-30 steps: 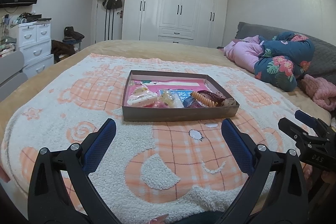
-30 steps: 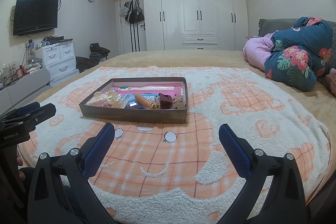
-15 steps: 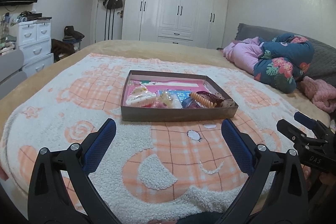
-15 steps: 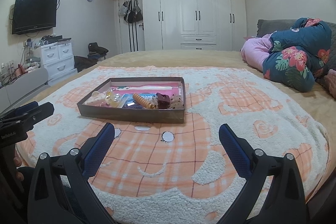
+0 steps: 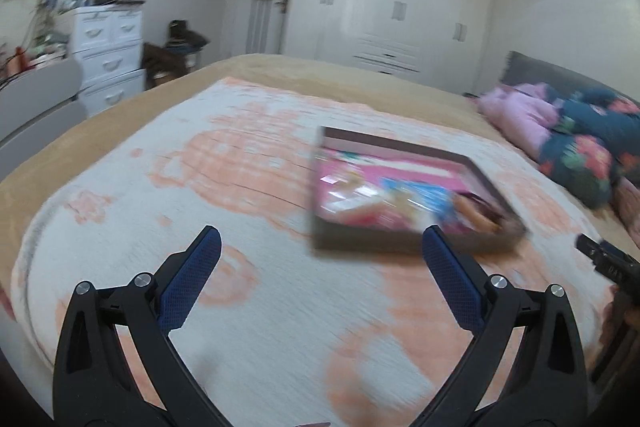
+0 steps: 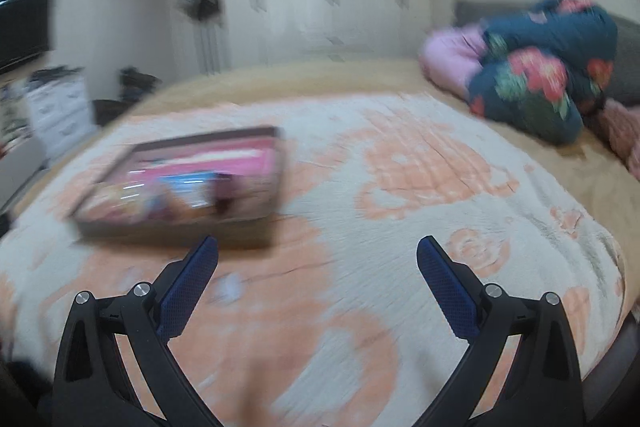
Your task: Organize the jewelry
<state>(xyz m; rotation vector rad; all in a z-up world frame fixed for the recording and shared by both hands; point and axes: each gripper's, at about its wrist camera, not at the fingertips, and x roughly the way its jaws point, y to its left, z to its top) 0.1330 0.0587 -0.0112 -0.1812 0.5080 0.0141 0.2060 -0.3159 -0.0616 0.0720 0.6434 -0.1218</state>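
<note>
**Left-wrist and right-wrist views: both grippers empty, tray ahead**

Left-wrist view, from the tool outward: left gripper [image 5: 318,241] with blue-padded black fingers [image 5: 190,279] spread wide, nothing between them, hovering above fluffy white-and-orange patterned blanket [image 5: 248,291]. Beyond the right fingertip, shallow brown cardboard tray with pink lining [image 5: 404,247], resting flat on the blanket, near but not touched. Inside, blurred jewellery pieces [image 5: 476,213]: something orange and ribbed, something dark, pale packets; too smeared to name singly. At far right edge, tip of right gripper [image 5: 608,263].

Right-wrist view: right gripper [image 6: 318,245] likewise splayed and empty, tray [image 6: 176,227] ahead and left of the left fingertip. Floral bedding bundle [image 6: 536,79] well apart, at the headboard end.

Handling, as judgement: pieces likely light, small, some slippery or in crinkly plastic; tray thin-walled and prone to sliding on soft pile. Best taken one at a time, pinched across the narrow middle, gently. Motion blur heavy in both views.
</note>
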